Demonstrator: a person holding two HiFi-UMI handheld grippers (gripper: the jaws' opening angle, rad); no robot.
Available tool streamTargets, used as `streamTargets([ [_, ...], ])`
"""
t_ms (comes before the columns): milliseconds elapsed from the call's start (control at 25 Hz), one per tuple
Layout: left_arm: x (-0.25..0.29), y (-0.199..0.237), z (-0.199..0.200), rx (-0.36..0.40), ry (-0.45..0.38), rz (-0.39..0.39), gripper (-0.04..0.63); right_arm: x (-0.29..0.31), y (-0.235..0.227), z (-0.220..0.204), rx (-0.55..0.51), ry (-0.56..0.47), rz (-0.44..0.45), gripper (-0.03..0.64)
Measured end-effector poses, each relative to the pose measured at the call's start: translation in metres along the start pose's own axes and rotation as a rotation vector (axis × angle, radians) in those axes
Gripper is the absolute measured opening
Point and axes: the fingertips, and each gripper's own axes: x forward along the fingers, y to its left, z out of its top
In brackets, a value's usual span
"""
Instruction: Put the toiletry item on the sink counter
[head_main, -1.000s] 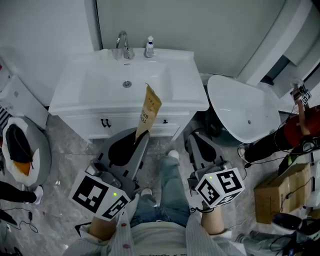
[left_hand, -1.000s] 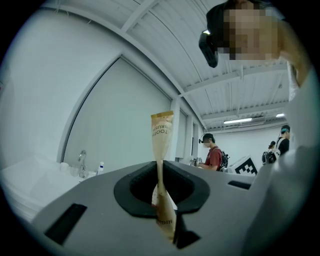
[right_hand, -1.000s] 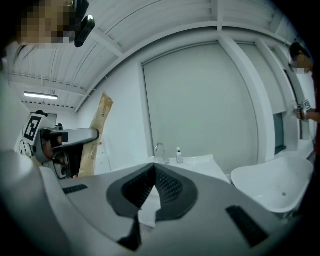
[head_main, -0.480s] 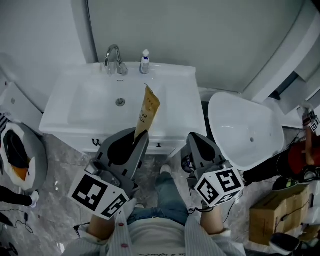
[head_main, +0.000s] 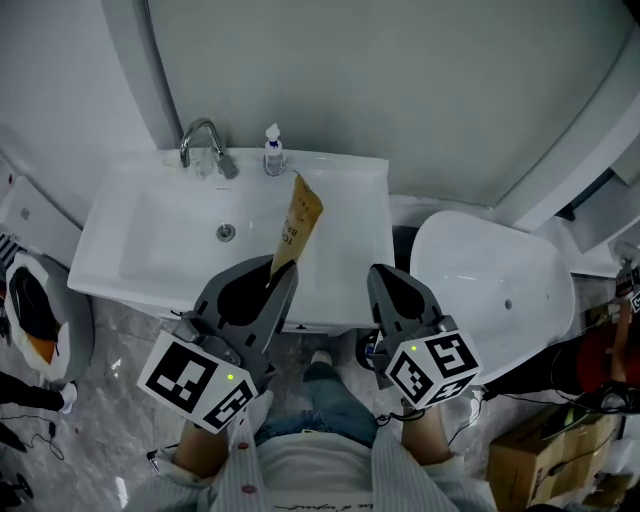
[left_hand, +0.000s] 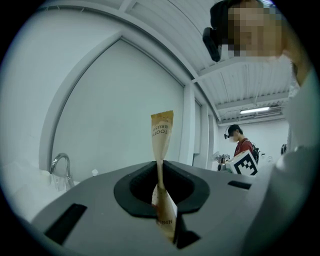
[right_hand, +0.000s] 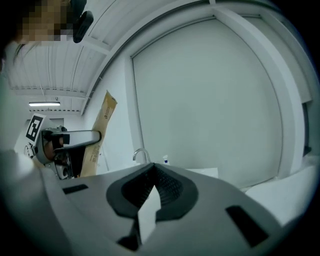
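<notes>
My left gripper (head_main: 279, 268) is shut on the lower end of a tall brown paper toothbrush packet (head_main: 298, 224), which stands upright and slightly tilted above the front right part of the white sink counter (head_main: 350, 215). In the left gripper view the packet (left_hand: 161, 140) rises straight from between the jaws. My right gripper (head_main: 386, 276) hovers beside it, over the counter's front right corner, jaws together and empty. From the right gripper view (right_hand: 152, 169) the packet (right_hand: 98, 137) shows at the left.
A chrome faucet (head_main: 203, 142) and a small pump bottle (head_main: 272, 152) stand at the back of the sink. A white toilet-like bowl (head_main: 495, 290) sits right of the cabinet. A penguin-shaped bin (head_main: 35, 315) is at the left, a cardboard box (head_main: 535, 455) at the lower right.
The person has stepped closer: the sink has slid down and towards me in view, so both grippers now reach over its front edge. The packet stays gripped.
</notes>
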Motion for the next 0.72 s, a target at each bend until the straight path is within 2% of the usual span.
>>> streamTargets([
  [400, 0.09, 0.009, -0.029, 0.026, 0.078, 0.024, 0.043, 0.04, -0.07, 0.011, 0.0, 0.018, 0.053, 0.009],
  [720, 0.118, 0.021, -0.047, 0.005, 0.124, 0.044, 0.043, 0.061, -0.088, 0.011, 0.015, 0.037, 0.063, 0.009],
])
